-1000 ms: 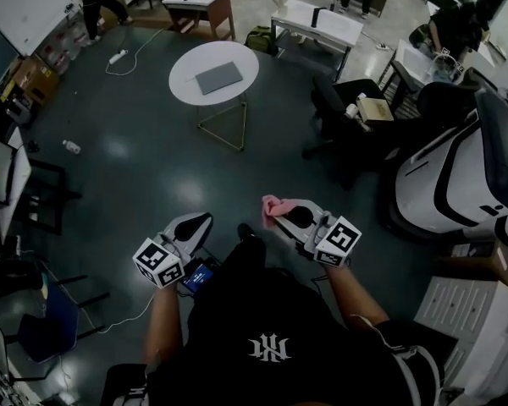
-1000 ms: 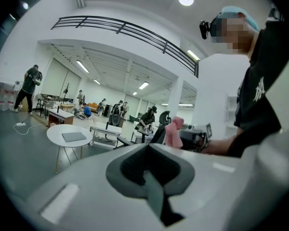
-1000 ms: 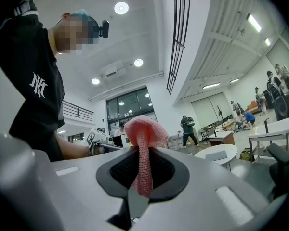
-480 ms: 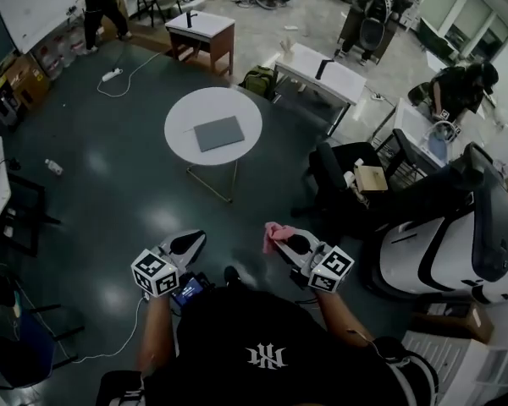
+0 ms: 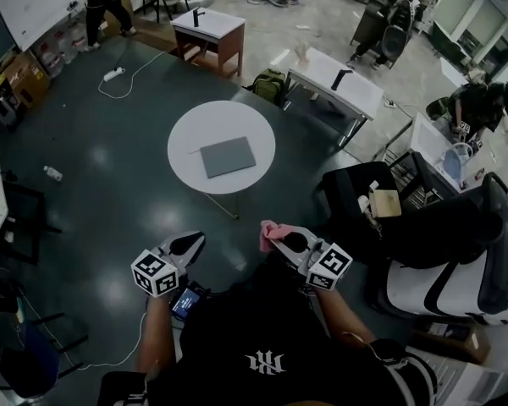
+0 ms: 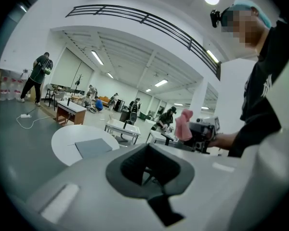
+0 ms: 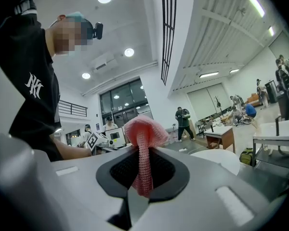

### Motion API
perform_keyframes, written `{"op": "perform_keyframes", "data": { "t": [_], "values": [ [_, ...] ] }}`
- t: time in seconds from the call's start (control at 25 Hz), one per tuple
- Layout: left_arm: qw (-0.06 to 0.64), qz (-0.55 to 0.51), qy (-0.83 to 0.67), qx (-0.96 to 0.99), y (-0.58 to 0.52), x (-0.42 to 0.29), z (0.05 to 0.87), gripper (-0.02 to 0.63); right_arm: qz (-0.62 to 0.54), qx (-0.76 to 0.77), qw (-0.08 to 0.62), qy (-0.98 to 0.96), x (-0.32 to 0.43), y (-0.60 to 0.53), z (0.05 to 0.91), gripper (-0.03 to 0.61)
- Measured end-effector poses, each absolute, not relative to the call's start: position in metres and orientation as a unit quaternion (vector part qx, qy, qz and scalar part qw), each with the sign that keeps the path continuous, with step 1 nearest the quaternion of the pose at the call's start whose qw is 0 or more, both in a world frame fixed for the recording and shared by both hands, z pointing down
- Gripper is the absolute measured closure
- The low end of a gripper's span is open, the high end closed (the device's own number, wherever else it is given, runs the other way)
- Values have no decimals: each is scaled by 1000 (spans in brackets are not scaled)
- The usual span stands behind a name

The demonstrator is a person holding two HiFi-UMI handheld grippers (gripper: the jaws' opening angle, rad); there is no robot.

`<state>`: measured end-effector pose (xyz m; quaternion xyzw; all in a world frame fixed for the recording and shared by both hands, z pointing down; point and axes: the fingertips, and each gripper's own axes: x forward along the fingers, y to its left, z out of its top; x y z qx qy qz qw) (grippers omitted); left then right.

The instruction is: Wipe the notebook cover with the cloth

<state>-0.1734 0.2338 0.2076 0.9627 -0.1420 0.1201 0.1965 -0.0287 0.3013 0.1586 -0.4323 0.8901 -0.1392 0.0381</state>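
Right gripper point(image 5: 277, 234) is clenched on the pink cloth point(image 5: 269, 228); a strip is nipped between the jaws and a bunched tuft sticks out past the tips. Left gripper point(image 5: 190, 243) is closed too, with nothing in it. The grey notebook point(image 5: 227, 156) lies shut and flat near the middle of the round white table point(image 5: 186, 134), turned a bit askew, well apart from both grippers, so no wiping yet. This looks like the carry-in. To do it well, get right up to the table edge first, then tip the right gripper down so the loose tuft lands flat on the cover, not the hard jaw tips. Keep the pinch firm so the cloth doesn't pull out on the stroke. Sweep edge to edge in overlapping passes. The notebook likely slides on the smooth top, so pressing the left gripper on a corner should help. Hard to tell: how big the cloth is, since it's all bunched; any dirt on the cover, too small and far off. The right gripper view catches only a slice of the table, no notebook. The person's torso blocks the floor below the grippers.
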Motion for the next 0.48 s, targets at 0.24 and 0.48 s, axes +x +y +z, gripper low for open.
{"op": "perform_keyframes", "data": {
  "t": [0.24, 0.48],
  "values": [
    [196, 130, -174, 956, 150, -142, 218, 603, -140, -404, 47, 903, 10, 201, 172, 545],
    [226, 146, -228, 936, 59, -101, 217, 592, -163, -354, 56, 919, 62, 87, 171, 545]
  ]
}}
